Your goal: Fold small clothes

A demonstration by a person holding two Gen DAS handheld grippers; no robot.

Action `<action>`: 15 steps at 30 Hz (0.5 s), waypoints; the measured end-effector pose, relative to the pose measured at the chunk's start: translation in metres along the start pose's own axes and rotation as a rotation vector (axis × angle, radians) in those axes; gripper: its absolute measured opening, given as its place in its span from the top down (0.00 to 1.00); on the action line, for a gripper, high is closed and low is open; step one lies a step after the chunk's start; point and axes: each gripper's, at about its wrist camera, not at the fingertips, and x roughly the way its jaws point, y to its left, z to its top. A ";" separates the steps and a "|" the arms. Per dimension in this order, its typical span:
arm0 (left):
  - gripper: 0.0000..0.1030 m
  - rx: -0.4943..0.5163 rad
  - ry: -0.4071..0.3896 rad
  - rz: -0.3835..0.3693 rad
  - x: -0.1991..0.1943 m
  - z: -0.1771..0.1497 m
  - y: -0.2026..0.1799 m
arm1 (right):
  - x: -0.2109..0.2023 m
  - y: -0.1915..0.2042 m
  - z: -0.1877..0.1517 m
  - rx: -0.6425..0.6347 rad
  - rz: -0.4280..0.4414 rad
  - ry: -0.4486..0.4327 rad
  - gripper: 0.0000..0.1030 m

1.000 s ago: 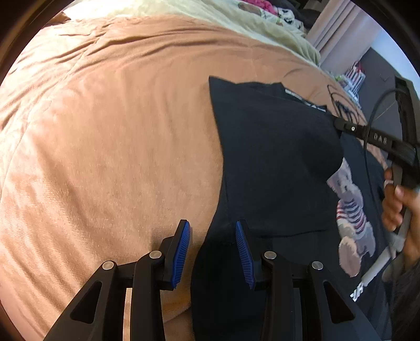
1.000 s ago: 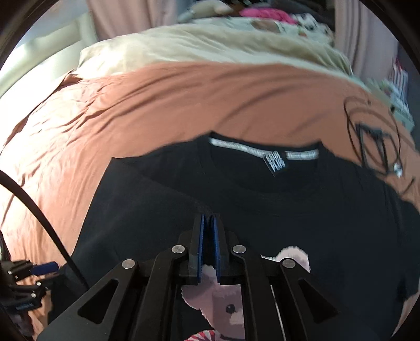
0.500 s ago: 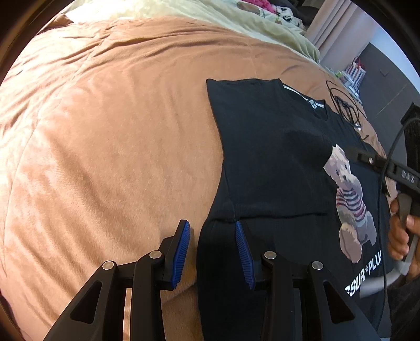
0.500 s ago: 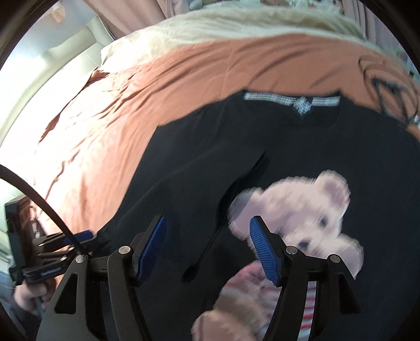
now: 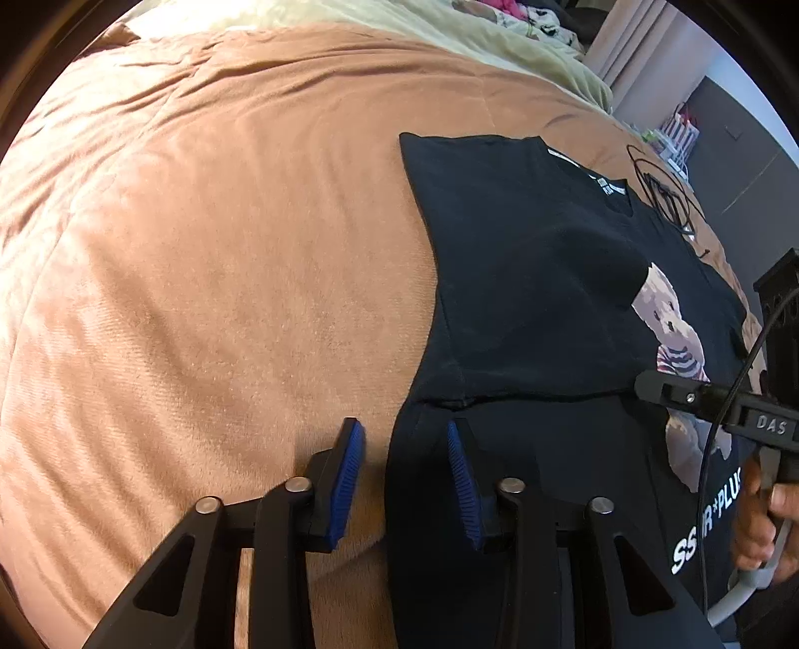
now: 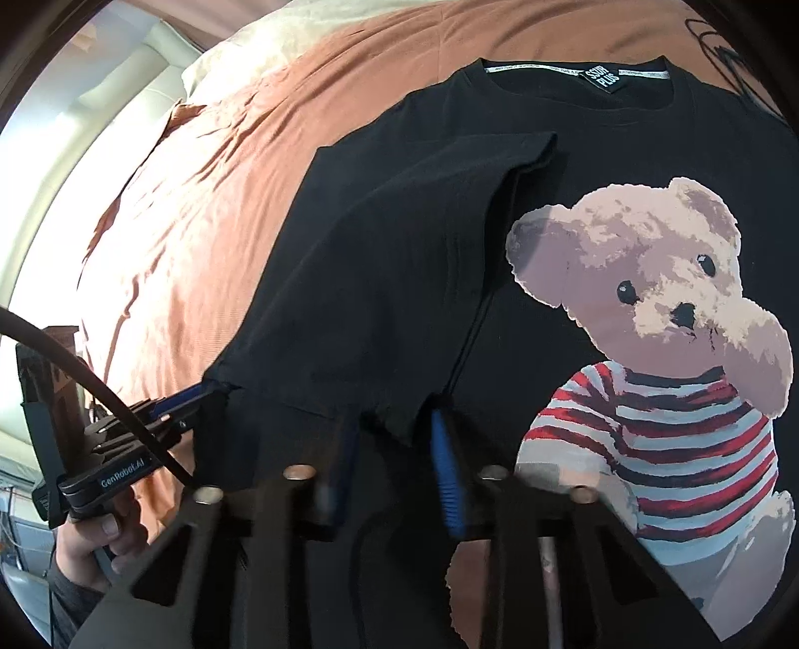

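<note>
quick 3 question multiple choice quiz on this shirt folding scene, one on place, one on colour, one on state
1. Where does the black t-shirt lie?
A. on the orange-brown bedspread
B. on a chair
C. on the floor

2. What colours are the stripes on the printed bear?
A. green and yellow
B. red and white
C. all blue

3. How is the shirt's left sleeve?
A. spread out flat sideways
B. folded in over the chest
C. rolled into a ball

Answers: 1 A, bedspread shows around the shirt. 2 B, the bear's top has red and white bands. 3 B, the sleeve lies across the front beside the bear.

A home bedroom; bed [image 5: 209,239] with rumpled blanket [image 5: 499,45], curtains [image 5: 634,45]
</note>
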 end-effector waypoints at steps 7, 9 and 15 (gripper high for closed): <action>0.93 -0.024 -0.008 -0.016 -0.004 0.001 0.004 | -0.015 0.006 -0.003 0.022 0.039 -0.015 0.96; 0.94 -0.021 -0.012 -0.009 -0.005 0.001 0.004 | -0.022 0.010 -0.007 0.016 0.046 -0.021 0.96; 0.94 -0.056 0.000 -0.001 -0.010 0.001 0.008 | -0.039 0.000 -0.014 0.014 -0.024 -0.003 0.95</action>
